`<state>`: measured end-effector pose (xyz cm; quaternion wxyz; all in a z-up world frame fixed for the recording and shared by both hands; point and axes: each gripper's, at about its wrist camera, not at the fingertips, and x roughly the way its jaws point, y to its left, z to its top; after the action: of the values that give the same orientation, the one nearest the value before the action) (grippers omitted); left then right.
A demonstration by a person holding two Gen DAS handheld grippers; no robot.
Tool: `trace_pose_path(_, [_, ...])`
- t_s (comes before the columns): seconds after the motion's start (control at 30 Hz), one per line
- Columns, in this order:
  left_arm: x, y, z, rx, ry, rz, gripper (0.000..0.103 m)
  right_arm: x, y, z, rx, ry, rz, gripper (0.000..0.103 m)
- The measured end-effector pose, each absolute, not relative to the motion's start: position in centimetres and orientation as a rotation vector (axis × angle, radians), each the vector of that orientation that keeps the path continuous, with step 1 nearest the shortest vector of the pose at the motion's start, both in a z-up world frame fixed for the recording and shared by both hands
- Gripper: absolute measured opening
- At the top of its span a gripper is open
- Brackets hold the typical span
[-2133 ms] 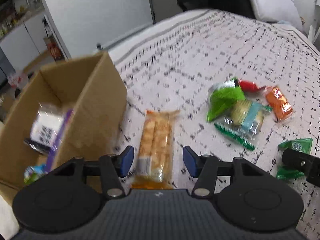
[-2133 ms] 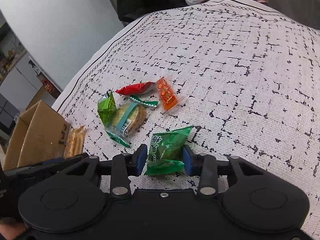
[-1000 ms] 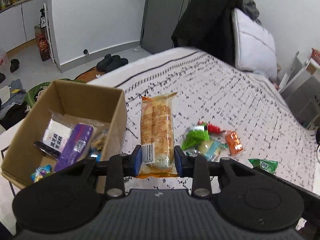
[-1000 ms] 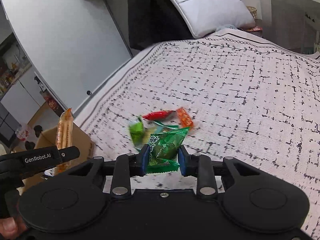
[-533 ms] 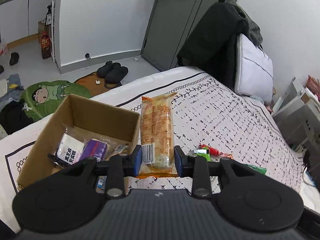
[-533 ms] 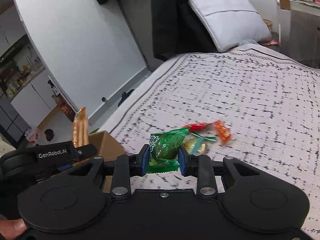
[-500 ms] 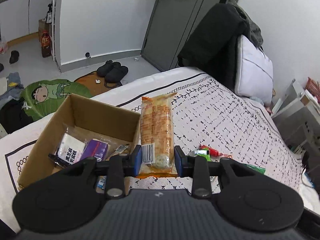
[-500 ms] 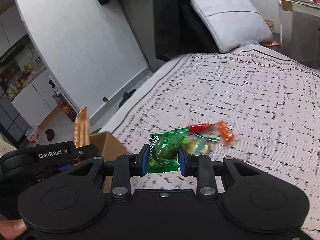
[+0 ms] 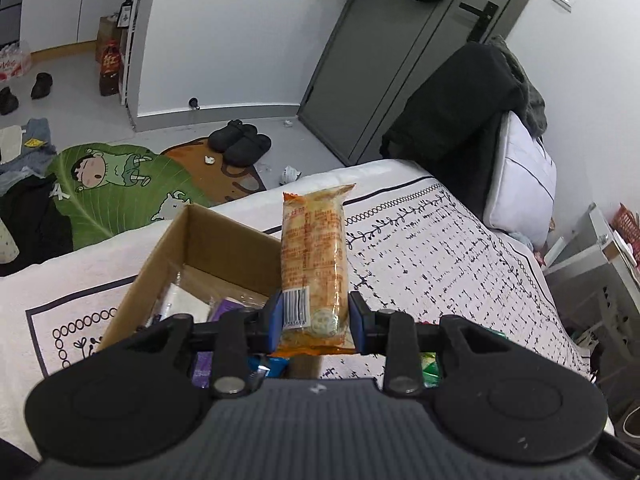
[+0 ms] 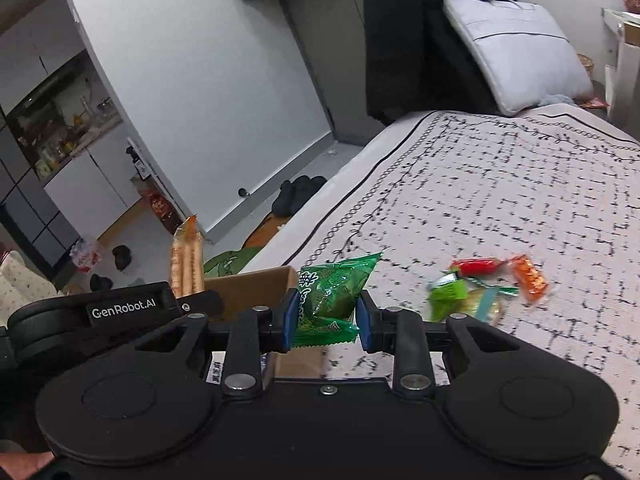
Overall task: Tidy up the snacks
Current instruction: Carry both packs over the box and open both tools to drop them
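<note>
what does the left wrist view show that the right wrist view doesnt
Only the left wrist view: the inside of the cardboard box, with a white packet and a purple packet.

Only the right wrist view: the right tongs shut on a green packet, and the loose pile of snacks on the bedspread.

Both: the left tongs gripping the long orange biscuit pack, the box, the bed.

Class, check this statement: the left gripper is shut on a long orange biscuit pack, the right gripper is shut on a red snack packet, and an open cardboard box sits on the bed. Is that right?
Not quite. The snack packet in the right gripper is green, not red, as the right wrist view shows. The rest holds: the left gripper is shut on the long orange biscuit pack, and the open cardboard box sits on the bed.
</note>
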<state>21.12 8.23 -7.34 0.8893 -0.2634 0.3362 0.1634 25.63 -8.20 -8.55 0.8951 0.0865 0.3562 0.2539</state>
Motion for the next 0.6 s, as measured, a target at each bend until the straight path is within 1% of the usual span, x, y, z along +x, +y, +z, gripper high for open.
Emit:
trace_pose_path(0.33, [21.0, 11.9, -8.9, -0.645, 0.732, 0.378, 0.033, 26.0, -4.8, -9.3, 0.178, 0.759, 0.564, 0.029])
trace_pose_path(0.6, [21.2, 13.4, -9.8, -0.684, 0.759, 0.425, 0.033, 26.3, -3.1, -9.9, 0.171, 0.782, 0.588, 0.029])
